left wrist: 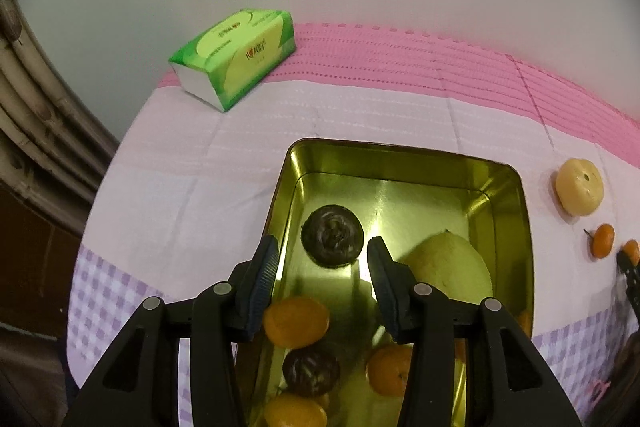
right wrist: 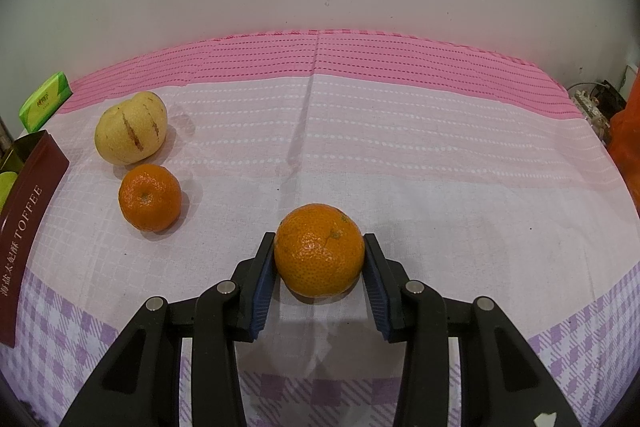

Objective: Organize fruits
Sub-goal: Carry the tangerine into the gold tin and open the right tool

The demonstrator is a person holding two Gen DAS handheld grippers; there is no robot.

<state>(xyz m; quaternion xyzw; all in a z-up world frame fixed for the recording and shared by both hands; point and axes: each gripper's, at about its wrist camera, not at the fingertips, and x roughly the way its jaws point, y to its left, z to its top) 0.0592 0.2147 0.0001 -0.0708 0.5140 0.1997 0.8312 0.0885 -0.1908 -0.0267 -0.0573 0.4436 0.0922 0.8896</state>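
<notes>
- R gripper (right wrist: 319, 254): clamped on orange (right wrist: 319, 250), pads touching both sides.
- L gripper (left wrist: 322, 251): jaws apart, holding nothing, above tin (left wrist: 520, 227); dark fruit (left wrist: 332, 234) just ahead.

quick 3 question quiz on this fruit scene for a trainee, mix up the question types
1. True or false: the right gripper is shut on a mandarin.
2. Which lies outside the tin? A) the dark round fruits B) the striped pale fruit C) the large pale green fruit
3. Fill in: the left gripper hangs over the tin holding ____.

Key
1. True; both pads press its sides.
2. B; it sits on the cloth beside a loose mandarin.
3. Nothing; its jaws stand apart and empty above the dark fruit.
</notes>
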